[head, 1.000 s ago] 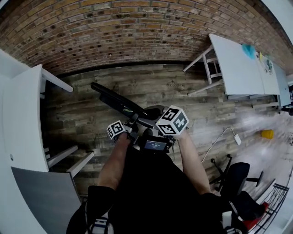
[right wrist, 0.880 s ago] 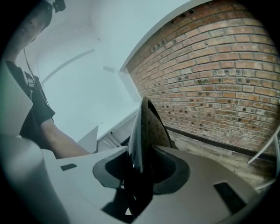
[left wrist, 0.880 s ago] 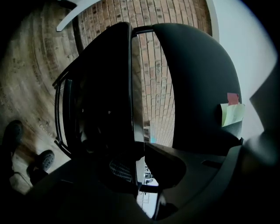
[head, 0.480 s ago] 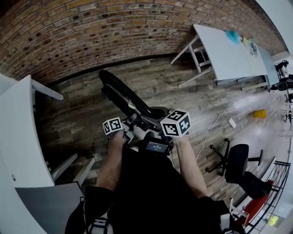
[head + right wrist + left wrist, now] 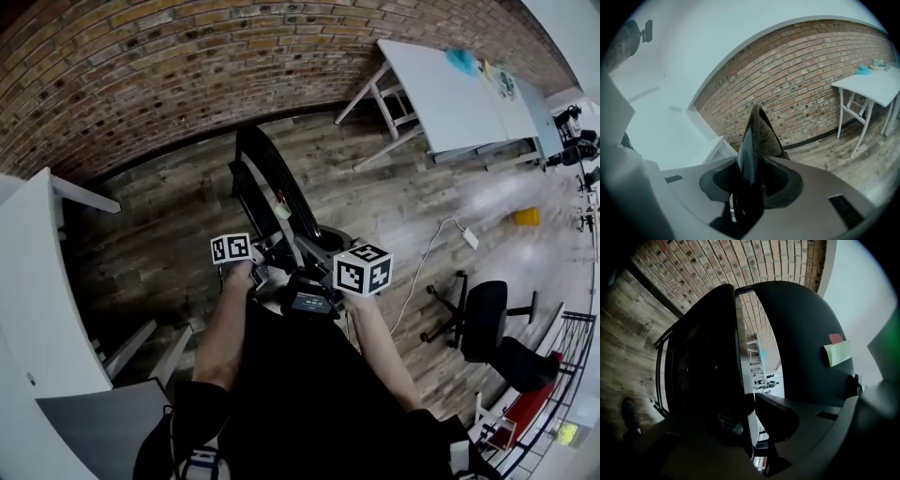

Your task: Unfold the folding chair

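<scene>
The black folding chair (image 5: 267,183) stands folded on the wood floor in front of me, its top tilted away toward the brick wall. In the head view my left gripper (image 5: 265,269) and right gripper (image 5: 317,272) meet at its near end. The left gripper view shows two dark chair panels (image 5: 703,357) with a narrow gap between them, and my left gripper (image 5: 750,420) is shut on a thin edge there. A green and red sticker (image 5: 838,351) sits on the right panel. In the right gripper view my right gripper (image 5: 749,190) is shut on the chair's edge (image 5: 753,136).
A brick wall (image 5: 187,75) runs along the back. White tables stand at the back right (image 5: 469,94) and at the left (image 5: 37,281). A black office chair (image 5: 487,323), a white cable with an adapter (image 5: 469,239) and a yellow object (image 5: 525,217) lie to the right.
The chair has swung from lying out to the left to pointing more straight away from me. Both grippers moved with it and rolled, keeping their hold.
</scene>
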Motion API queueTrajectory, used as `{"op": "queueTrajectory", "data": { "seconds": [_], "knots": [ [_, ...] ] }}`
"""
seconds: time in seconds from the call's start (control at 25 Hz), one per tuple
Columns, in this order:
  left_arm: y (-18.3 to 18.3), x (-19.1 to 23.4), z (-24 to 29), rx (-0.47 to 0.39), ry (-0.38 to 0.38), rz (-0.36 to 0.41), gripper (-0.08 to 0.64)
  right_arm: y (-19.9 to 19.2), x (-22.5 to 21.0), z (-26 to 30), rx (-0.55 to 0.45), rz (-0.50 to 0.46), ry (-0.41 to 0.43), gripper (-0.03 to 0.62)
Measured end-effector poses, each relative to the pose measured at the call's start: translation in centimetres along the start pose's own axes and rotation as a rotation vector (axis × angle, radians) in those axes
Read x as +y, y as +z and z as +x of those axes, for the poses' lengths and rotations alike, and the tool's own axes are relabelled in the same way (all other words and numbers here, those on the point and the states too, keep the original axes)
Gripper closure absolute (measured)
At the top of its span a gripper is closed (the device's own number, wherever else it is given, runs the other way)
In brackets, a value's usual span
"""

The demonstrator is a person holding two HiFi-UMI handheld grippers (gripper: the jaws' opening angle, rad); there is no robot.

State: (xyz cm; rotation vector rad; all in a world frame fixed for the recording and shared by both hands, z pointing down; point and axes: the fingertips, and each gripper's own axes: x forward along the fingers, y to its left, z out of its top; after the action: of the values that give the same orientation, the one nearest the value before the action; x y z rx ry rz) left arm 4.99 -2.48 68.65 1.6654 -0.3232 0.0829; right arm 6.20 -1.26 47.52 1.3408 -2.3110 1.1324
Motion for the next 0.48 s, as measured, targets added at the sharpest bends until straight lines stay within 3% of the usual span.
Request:
{"op": "queueTrajectory", "data": {
  "seconds": [0.2,0.48],
  "knots": [
    [-0.1,-0.4,1.8,0.065,-0.023,0.029,0.495,0.1,-1.7,-1.1,-0.054,0.068,-0.040,0.456],
    [0.8,-0.4,3.6,0.088,-0.032,0.029,0.495,1.2,-3.9,-1.0,-0.070,0.109,-0.075,0.456]
  ]
}}
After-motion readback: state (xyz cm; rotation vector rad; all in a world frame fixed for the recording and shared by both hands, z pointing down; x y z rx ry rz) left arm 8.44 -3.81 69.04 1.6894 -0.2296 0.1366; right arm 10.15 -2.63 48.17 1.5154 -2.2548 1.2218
